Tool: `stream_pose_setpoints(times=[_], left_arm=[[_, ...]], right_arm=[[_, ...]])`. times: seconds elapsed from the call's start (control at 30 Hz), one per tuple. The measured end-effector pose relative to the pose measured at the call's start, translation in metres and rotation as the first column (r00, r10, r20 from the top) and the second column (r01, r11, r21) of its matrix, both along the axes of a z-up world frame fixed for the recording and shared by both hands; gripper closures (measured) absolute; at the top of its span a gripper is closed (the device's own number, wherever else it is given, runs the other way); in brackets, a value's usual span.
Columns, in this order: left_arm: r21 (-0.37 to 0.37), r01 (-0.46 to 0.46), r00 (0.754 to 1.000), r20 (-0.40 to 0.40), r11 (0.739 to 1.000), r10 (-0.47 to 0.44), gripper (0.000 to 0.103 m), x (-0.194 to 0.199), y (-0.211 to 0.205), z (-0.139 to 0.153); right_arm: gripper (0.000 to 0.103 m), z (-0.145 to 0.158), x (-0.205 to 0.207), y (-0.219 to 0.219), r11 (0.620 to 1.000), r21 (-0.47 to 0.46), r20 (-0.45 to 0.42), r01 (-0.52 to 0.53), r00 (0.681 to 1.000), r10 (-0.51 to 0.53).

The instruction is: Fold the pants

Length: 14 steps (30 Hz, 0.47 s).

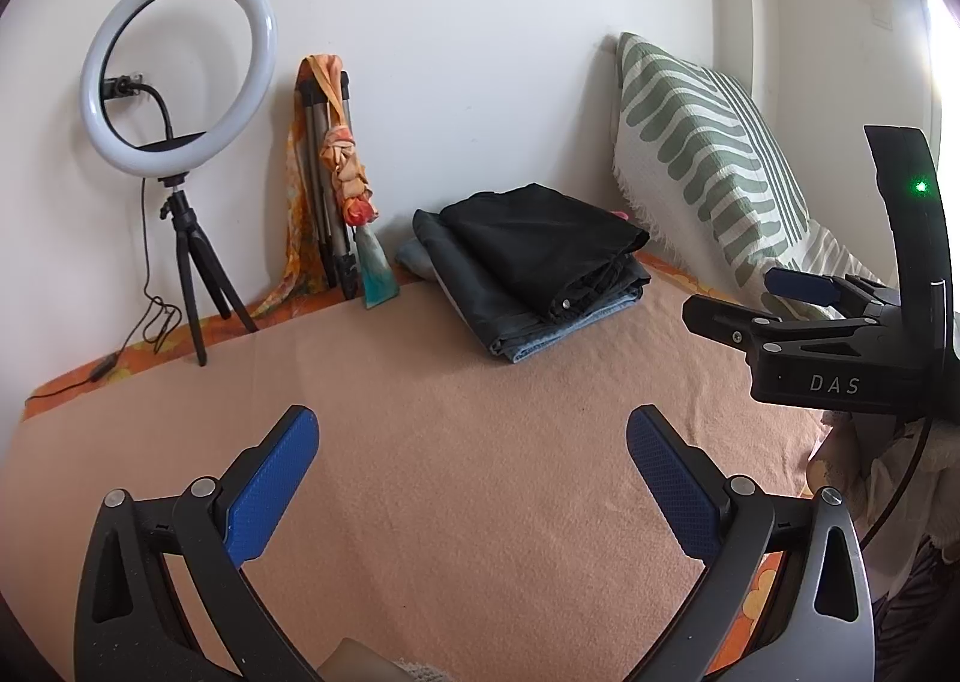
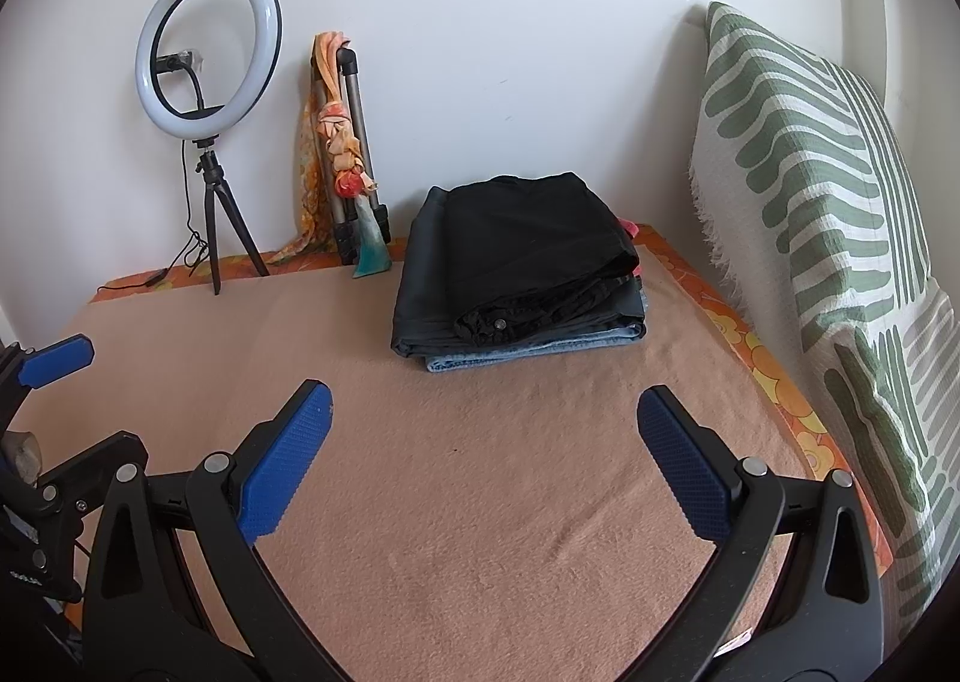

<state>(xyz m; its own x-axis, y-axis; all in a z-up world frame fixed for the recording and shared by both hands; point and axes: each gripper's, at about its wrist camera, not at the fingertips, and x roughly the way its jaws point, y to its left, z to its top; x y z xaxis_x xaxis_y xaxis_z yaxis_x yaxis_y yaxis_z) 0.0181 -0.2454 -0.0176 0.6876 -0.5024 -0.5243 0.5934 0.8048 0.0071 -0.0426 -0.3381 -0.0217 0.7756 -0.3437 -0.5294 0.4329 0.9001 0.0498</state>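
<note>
A stack of folded pants lies at the back of the peach blanket: black pants on top, dark grey under them, light blue denim at the bottom. It also shows in the right wrist view. My left gripper is open and empty, hovering over the blanket in front of the stack. My right gripper is open and empty, also in front of the stack. The right gripper shows from the side in the left wrist view. The left gripper's blue finger shows at the left edge of the right wrist view.
A ring light on a small tripod stands at the back left with its cable trailing. A folded tripod with an orange scarf leans on the wall. A green-striped pillow stands along the right side. An orange flowered sheet edges the blanket.
</note>
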Motion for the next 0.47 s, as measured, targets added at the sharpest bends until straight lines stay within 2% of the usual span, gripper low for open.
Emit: stream_pose_setpoints(times=[0.47], left_arm=[[0.014, -0.011, 1.0, 0.004, 1.0, 0.011, 0.001, -0.0019, -0.0012, -0.002]], right_arm=[[0.0, -0.005, 0.003, -0.0031, 1.0, 0.008, -0.01, -0.013, 1.0, 0.013]])
